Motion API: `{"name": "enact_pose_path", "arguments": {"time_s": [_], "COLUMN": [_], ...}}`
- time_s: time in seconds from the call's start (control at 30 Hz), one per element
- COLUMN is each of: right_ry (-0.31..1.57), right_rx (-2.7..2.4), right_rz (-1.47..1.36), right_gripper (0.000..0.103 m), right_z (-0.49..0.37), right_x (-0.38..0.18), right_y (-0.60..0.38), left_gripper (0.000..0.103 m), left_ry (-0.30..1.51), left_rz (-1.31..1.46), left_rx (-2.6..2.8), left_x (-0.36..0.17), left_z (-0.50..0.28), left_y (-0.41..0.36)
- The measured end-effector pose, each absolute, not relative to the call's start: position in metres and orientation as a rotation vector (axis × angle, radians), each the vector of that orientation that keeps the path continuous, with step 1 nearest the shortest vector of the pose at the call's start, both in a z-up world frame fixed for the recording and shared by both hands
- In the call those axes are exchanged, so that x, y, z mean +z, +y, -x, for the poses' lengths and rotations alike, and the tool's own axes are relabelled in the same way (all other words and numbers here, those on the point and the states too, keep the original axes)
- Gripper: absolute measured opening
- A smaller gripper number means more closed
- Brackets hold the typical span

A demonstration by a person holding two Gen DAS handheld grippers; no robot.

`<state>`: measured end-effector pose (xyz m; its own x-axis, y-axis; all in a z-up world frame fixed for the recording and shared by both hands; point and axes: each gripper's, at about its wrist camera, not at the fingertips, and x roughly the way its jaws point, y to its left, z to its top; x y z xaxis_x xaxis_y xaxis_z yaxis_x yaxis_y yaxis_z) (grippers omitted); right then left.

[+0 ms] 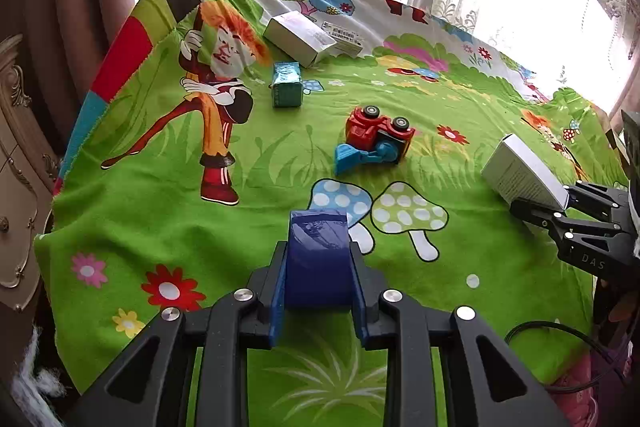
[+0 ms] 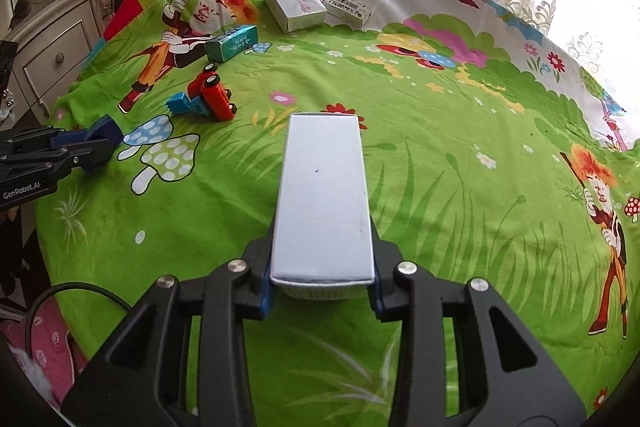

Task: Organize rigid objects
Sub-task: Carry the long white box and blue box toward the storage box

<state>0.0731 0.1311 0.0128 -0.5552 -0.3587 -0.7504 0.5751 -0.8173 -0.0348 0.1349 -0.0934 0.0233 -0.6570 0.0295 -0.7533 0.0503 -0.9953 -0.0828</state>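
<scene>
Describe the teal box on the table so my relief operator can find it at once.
On the green cartoon tablecloth, find the printed orange-haired figure at the far left. The teal box lies at his side, before the white and pink box. It is the only teal carton; the toy truck nearby is red.

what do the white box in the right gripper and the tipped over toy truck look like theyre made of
White box: likely matte cardboard, with flat faces, sharp folded edges and a slightly frayed end flap. Toy truck: probably glossy moulded plastic, with solid red and blue parts showing soft highlights; its wheels look dark with pale hubs.
</scene>
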Motion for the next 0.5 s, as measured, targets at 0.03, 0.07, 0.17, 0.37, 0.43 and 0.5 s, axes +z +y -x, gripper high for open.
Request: {"name": "enact_pose_path", "arguments": {"time_s": [0.03,0.07,0.17,0.37,0.43,0.5], "right_ry": [0.359,0.341,0.307,0.293,0.307,0.32], "right_rx": [-2.352,-2.356,-2.366,-2.381,-2.388,-2.396], "right_rz": [-1.046,-1.047,-1.043,-1.03,-1.025,-1.022], "right_gripper": [0.039,0.039,0.039,0.039,0.039,0.039], "right_z": [-0.08,-0.087,-0.108,-0.14,-0.149,-0.158], "right_x": [0.014,0.015,0.019,0.028,0.03,0.032], "right_y": [0.132,0.134,0.138,0.147,0.15,0.153], "left_gripper": [0.028,0.028,0.028,0.028,0.028,0.028], "left_ry": [0.148,0.147,0.117,0.027,0.005,-0.022], "left_rz": [-1.303,-1.313,-1.33,-1.348,-1.355,-1.363], "left_rx": [-2.851,-2.856,-2.871,-2.912,-2.926,-2.939], "left_x": [0.023,0.023,0.024,0.03,0.031,0.032], "left_z": [-0.138,-0.141,-0.15,-0.168,-0.172,-0.175], "left_y": [-0.09,-0.087,-0.074,-0.046,-0.038,-0.03]}}
